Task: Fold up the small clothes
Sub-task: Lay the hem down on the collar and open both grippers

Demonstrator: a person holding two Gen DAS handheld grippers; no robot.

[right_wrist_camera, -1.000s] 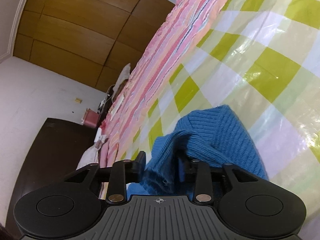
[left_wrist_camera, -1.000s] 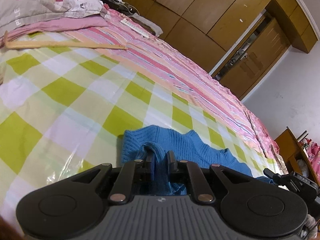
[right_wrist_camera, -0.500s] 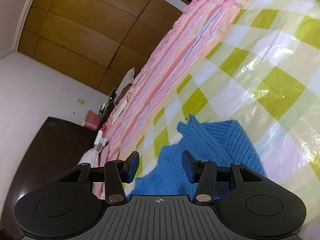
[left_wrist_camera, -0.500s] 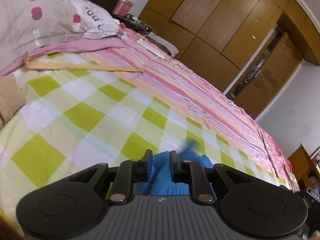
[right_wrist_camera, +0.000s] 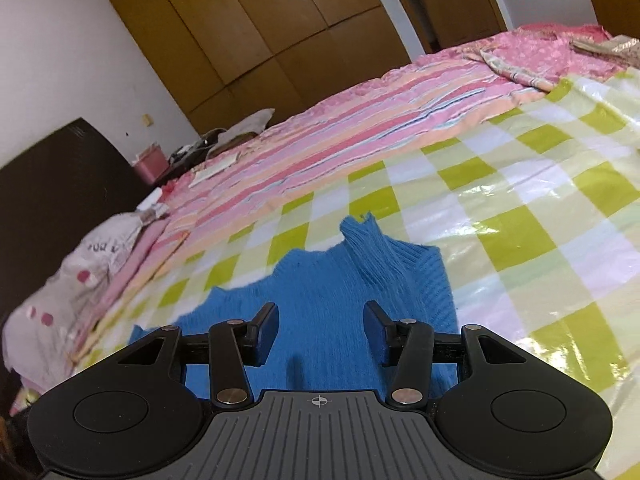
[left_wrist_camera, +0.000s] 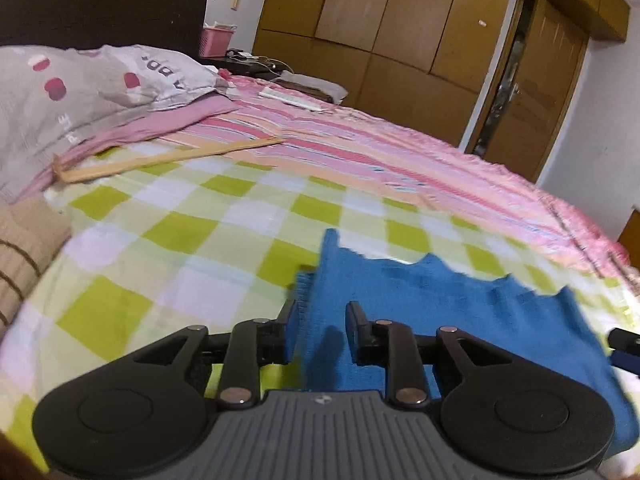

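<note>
Release done: we let the blue sweater drop flat on the bed; left hand-held gripper opening, right hand-held gripper wide, both empty.

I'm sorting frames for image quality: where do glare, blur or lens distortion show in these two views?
Right wrist view: white glare streaks on the glossy checked cover; wardrobe doors bow from fisheye. Left wrist view: blue knit garment edge and pink striped bedspread smeared by motion blur; pillow soft, not sharp.
</note>
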